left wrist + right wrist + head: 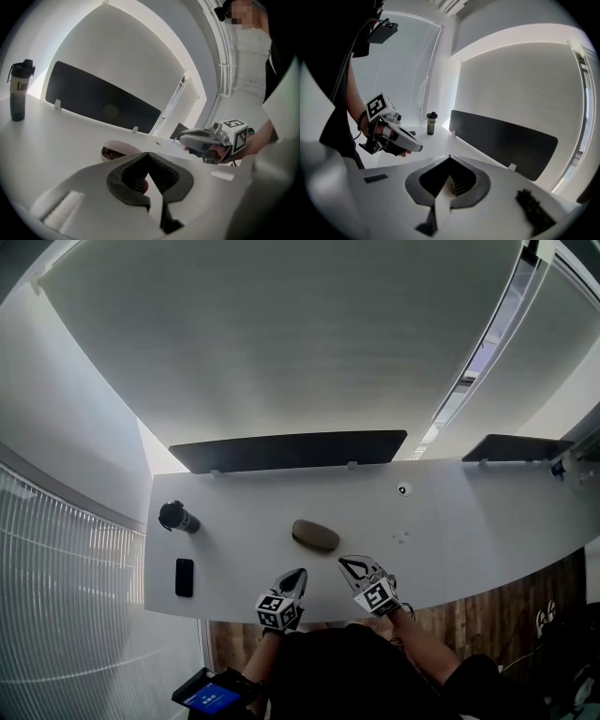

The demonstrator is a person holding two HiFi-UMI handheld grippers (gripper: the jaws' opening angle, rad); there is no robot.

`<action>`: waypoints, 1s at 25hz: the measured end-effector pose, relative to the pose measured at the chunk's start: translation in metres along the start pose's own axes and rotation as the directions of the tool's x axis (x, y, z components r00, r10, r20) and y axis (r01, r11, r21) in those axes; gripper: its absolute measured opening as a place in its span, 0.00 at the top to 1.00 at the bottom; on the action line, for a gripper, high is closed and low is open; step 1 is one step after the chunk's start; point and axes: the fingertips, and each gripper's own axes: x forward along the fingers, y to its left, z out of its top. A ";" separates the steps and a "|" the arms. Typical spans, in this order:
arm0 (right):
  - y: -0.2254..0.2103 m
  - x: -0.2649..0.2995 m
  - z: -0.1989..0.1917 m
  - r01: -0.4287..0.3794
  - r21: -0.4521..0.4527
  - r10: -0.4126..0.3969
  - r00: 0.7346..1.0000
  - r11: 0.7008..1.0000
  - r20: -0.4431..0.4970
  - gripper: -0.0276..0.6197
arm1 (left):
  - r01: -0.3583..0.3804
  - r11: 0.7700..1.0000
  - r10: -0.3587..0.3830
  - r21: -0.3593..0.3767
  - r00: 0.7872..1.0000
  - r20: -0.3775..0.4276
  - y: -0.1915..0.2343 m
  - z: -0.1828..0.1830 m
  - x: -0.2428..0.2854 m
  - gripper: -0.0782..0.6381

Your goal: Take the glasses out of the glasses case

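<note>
The glasses case (315,535) lies untouched and apparently closed on the surface (450,540), so the whole task is judged undone. Near the case, the left gripper (298,575) and right gripper (349,565) are held with fingers clenched on nothing.

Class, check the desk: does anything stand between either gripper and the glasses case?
Nothing visible does. Only bare white desk lies between the glasses case and the left gripper and right gripper. The bottle and phone sit well off to the left.
</note>
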 end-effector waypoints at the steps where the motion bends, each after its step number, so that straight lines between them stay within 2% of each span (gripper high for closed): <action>1: -0.004 0.007 0.000 0.012 -0.029 -0.012 1.000 1.000 -0.017 0.96 | 0.007 1.000 -0.007 -0.012 1.000 -0.017 0.006 -0.002 0.007 0.89; 6: -0.014 0.045 -0.009 0.050 -0.167 -0.070 0.991 0.985 -0.111 0.96 | 0.072 0.997 -0.075 -0.034 0.990 -0.121 0.023 -0.012 0.040 0.89; 9: -0.018 0.066 -0.021 0.055 -0.258 -0.101 0.980 0.965 -0.169 0.96 | 0.098 0.991 -0.111 -0.089 0.981 -0.159 0.033 -0.020 0.058 0.89; 11: -0.019 0.078 -0.027 0.029 -0.298 -0.093 0.974 0.954 -0.204 0.96 | 0.109 0.984 -0.134 -0.143 0.974 -0.180 0.040 -0.025 0.068 0.88; 14: -0.018 0.089 -0.037 -0.026 -0.332 -0.062 0.966 0.943 -0.251 0.95 | 0.103 0.974 -0.147 -0.201 0.965 -0.216 0.048 -0.036 0.079 0.85; 18: -0.018 0.097 -0.054 -0.085 -0.320 -0.023 0.948 0.944 -0.319 0.83 | 0.098 0.961 -0.159 -0.259 0.960 -0.228 0.053 -0.043 0.088 0.82; 22: -0.018 0.104 -0.062 -0.102 -0.333 -0.023 0.936 0.937 -0.352 0.78 | 0.102 0.944 -0.177 -0.313 0.959 -0.222 0.055 -0.044 0.094 0.76; 25: -0.012 0.111 -0.063 -0.111 -0.386 -0.036 0.934 0.916 -0.354 0.75 | 0.093 0.936 -0.176 -0.340 0.959 -0.221 0.060 -0.046 0.097 0.74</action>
